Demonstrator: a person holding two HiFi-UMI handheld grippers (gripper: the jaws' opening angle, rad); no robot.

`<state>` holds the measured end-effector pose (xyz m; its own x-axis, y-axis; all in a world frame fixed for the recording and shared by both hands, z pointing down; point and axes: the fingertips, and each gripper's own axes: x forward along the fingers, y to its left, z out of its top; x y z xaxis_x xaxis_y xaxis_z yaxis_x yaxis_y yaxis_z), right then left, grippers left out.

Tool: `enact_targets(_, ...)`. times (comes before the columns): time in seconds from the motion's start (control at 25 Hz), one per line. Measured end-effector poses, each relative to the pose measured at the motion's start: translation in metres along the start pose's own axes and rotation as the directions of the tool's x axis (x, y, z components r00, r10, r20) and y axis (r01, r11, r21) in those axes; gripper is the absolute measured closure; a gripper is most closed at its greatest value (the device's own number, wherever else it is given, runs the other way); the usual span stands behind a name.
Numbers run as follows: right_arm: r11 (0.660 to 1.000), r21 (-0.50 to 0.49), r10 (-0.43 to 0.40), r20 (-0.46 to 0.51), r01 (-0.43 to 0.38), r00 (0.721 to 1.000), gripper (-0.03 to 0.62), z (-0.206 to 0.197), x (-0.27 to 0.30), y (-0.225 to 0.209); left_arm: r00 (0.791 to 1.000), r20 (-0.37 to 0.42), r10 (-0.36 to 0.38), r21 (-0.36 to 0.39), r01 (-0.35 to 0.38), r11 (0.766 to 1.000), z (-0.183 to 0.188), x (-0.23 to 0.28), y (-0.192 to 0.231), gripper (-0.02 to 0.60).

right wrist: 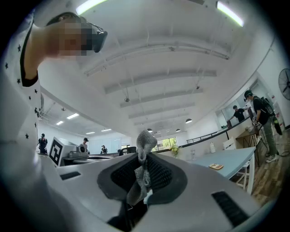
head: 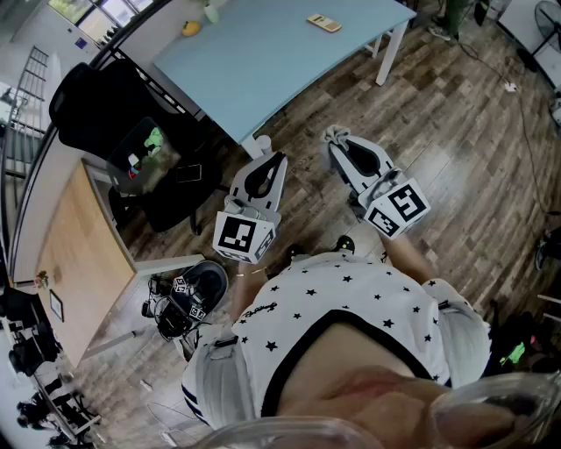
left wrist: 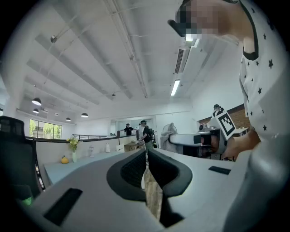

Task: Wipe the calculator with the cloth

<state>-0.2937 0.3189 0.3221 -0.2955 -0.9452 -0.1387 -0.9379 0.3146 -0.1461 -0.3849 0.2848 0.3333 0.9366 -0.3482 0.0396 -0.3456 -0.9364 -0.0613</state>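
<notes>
The calculator (head: 323, 23), small and tan, lies on the far part of a light-blue table (head: 263, 61); it also shows in the right gripper view, calculator (right wrist: 216, 166). Both grippers are held over the wooden floor, short of the table's near corner and pointing toward it. My right gripper (head: 337, 138) is shut on a grey cloth (head: 333, 133), which bunches up above the jaw tips, cloth (right wrist: 144, 152). My left gripper (head: 278, 160) is shut with nothing in it, its pads meeting at the tips, left gripper (left wrist: 146, 156).
A black office chair (head: 98, 107) with a bag stands left of the table. A wooden desk (head: 74, 254) runs along the left, with black gear (head: 180, 302) on the floor beside it. A yellow object (head: 191, 27) sits on the table. People stand far off.
</notes>
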Motion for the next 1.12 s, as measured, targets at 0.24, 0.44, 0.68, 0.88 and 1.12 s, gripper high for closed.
enact_targets(0.24,1.0,0.005,-0.004,0.0,0.004,1.0,0.549,0.0,-0.004,-0.001,1.0,-0.002,-0.008,0.003,0.008,1.0,0.002,0.002,-0.004,0.541)
enact_targets(0.44,1.0,0.013,-0.017,0.011,0.017,1.0,0.548,0.004,-0.014,-0.007,1.0,-0.006,-0.021,0.008,0.021,1.0,0.003,0.008,-0.013,0.541)
enact_targets(0.68,0.999,0.028,-0.024,0.023,0.024,0.999,0.548,0.009,-0.029,-0.021,1.0,-0.005,-0.02,0.008,0.02,1.0,0.005,0.02,-0.027,0.541)
enact_targets(0.88,0.999,0.034,-0.012,0.026,0.011,1.0,0.548,0.011,-0.042,-0.035,1.0,-0.007,-0.006,0.005,0.006,1.0,0.003,0.032,-0.039,0.541)
enact_targets(1.12,0.999,0.053,-0.001,0.028,-0.001,1.0,0.548,0.015,-0.063,-0.056,1.0,-0.017,0.003,0.012,-0.003,1.0,0.004,0.054,-0.062,0.541)
